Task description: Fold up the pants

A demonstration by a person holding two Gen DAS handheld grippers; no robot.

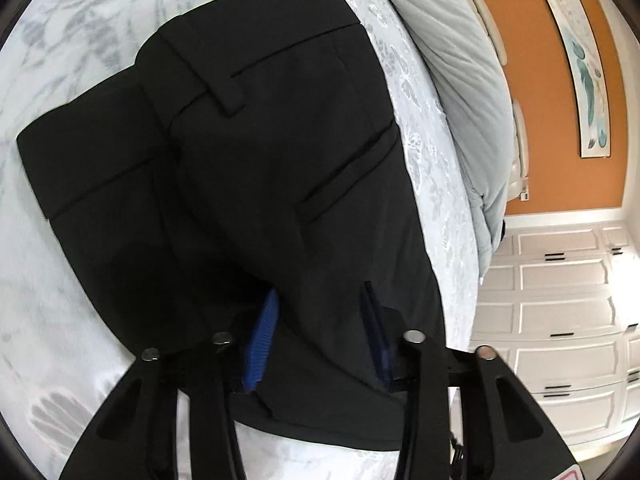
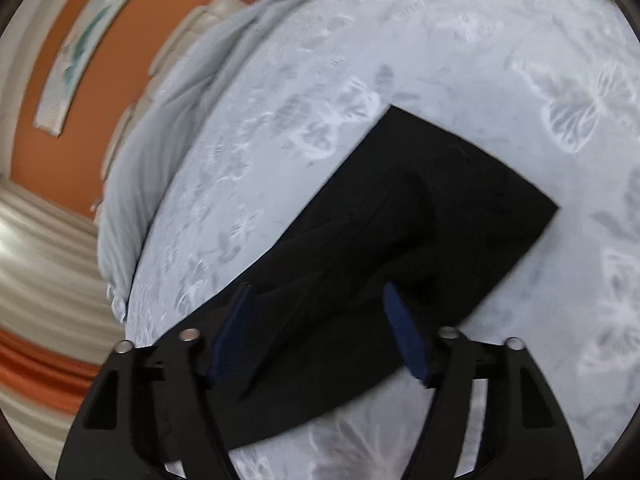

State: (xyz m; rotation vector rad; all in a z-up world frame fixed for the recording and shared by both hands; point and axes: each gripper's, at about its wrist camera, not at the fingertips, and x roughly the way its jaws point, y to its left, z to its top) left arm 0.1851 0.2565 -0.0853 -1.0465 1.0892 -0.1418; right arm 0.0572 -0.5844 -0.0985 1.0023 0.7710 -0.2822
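Black pants (image 1: 260,140) lie folded on a bed cover (image 1: 72,40) printed with pale leaves and butterflies. In the left wrist view the waistband, a belt loop and a back pocket slit face up. My left gripper (image 1: 320,290) hovers low over the near part of the pants, its blue pads (image 1: 262,340) apart with flat fabric showing between them. In the right wrist view the pants (image 2: 440,200) form a dark rectangle running up to the right. My right gripper (image 2: 316,290) stands wide open over their near end, with the cloth between its fingers (image 2: 404,336) but not pinched.
A pale grey duvet (image 1: 460,80) is bunched along the head of the bed. Behind it is an orange wall with a framed picture (image 1: 580,72). White drawers (image 1: 560,300) stand past the bed's edge. The bed cover (image 2: 520,60) stretches beyond the pants.
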